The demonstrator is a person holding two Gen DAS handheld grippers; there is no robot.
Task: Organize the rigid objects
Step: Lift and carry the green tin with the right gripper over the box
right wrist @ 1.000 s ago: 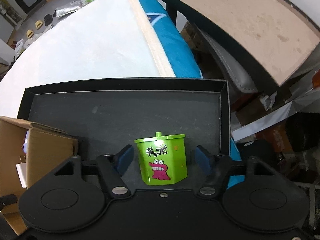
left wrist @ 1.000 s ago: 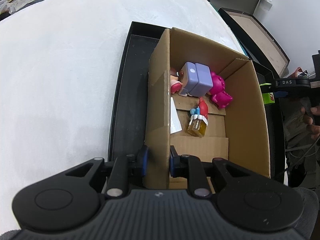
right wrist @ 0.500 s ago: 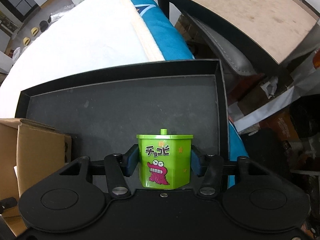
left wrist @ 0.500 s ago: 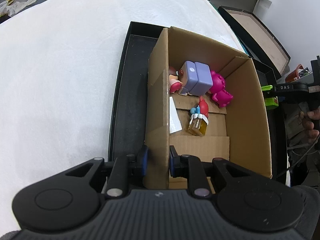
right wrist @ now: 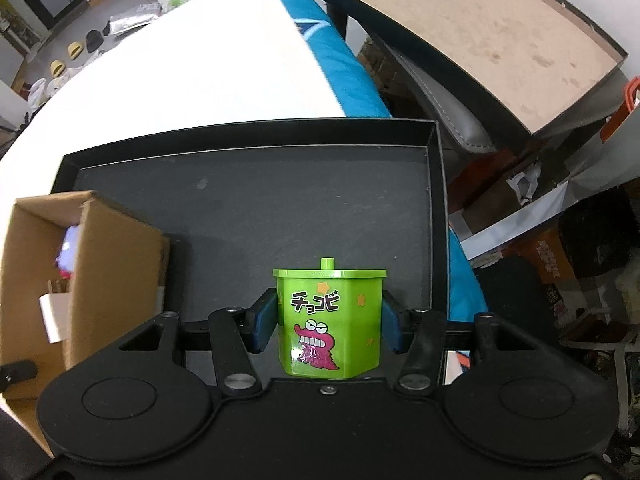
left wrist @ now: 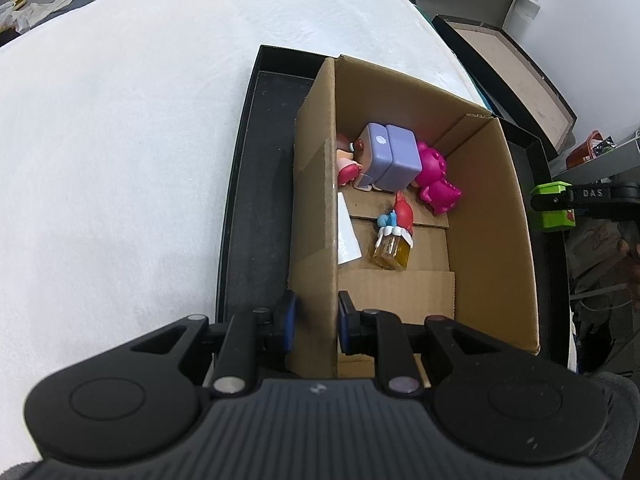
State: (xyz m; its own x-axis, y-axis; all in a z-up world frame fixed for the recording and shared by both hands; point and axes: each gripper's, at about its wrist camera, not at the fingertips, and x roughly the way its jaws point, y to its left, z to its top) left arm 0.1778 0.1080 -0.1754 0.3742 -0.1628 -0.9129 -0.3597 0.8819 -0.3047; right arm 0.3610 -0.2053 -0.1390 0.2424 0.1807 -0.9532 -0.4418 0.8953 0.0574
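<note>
Right claw point(right wrist: 327, 320) is clamped on the green tub point(right wrist: 330, 320): both blue pads sit flush on its sides, tub upright, lid knob up, centred low in my right wrist view. Below it is the black tray point(right wrist: 280, 208). In my left wrist view the same tub point(left wrist: 554, 210) shows at the right edge, outside the box wall.

Left claw point(left wrist: 316, 326) is pinched on the near-left wall of the cardboard box point(left wrist: 492, 240), one pad outside, one inside, bottom centre of frame. Box sits in the tray, tray on the white desk point(left wrist: 120, 140).

Inside the box: purple block point(left wrist: 390, 156) and pink figure point(left wrist: 436, 184) at the far end, small yellow bottle point(left wrist: 392, 250) mid-floor.
</note>
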